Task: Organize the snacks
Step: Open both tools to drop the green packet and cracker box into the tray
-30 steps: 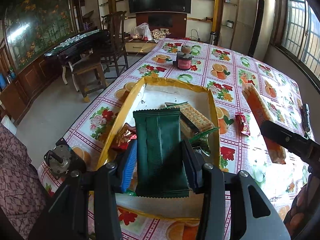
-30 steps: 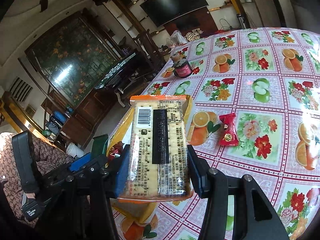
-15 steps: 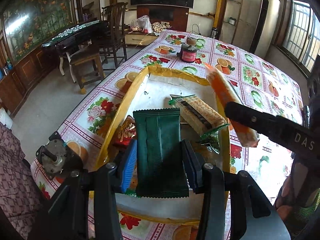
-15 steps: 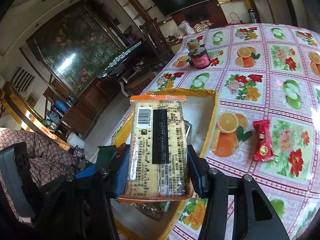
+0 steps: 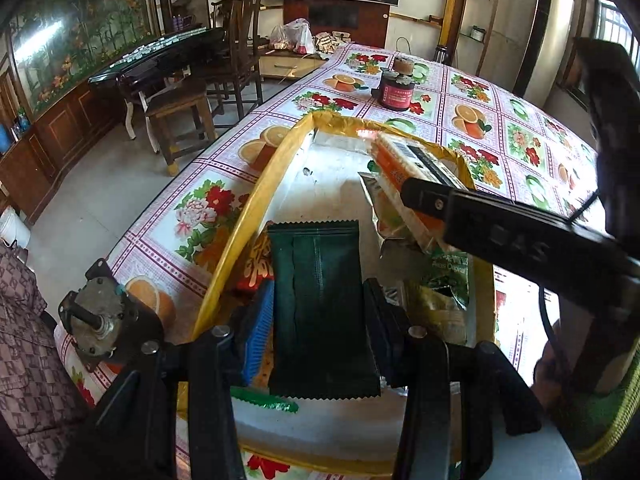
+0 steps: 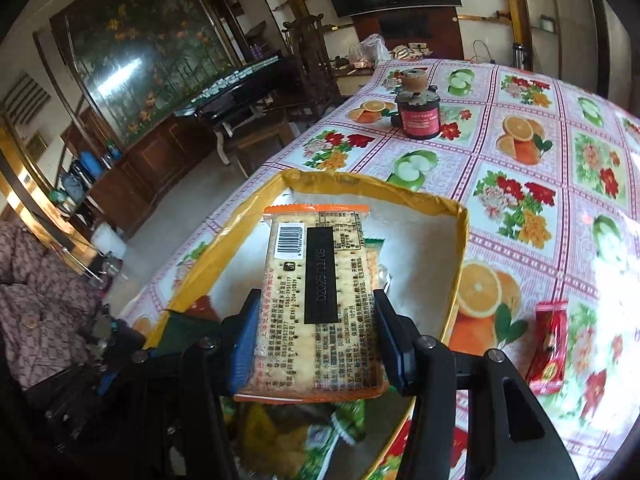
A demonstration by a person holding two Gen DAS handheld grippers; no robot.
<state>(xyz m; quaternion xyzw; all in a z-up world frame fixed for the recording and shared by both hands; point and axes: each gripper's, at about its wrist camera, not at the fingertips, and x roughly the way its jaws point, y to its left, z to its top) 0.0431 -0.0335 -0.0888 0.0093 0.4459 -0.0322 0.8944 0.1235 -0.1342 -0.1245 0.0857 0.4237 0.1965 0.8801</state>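
My left gripper [image 5: 320,312] is shut on a dark green snack packet [image 5: 320,300], held low over the near end of a yellow-rimmed tray [image 5: 256,208]. My right gripper [image 6: 314,340] is shut on an orange-edged cracker pack [image 6: 320,304], which hangs over the same tray [image 6: 460,240]. In the left wrist view that cracker pack [image 5: 404,168] and the right gripper's black arm cross over the tray's right side. Several other snack packets lie in the tray beneath both grippers. A red snack packet [image 6: 548,348] lies on the tablecloth to the right of the tray.
A dark jar with a red label [image 5: 396,90] stands further back on the fruit-and-flower tablecloth [image 6: 540,160]. Wooden chairs [image 5: 188,108] and a dark table stand to the left of the table's edge. A person's patterned sleeve [image 5: 24,340] shows at lower left.
The right gripper carried the cracker pack leftward from beside the tray to over it. The left gripper sank slightly toward the tray with the green packet. Both grips stayed the same.
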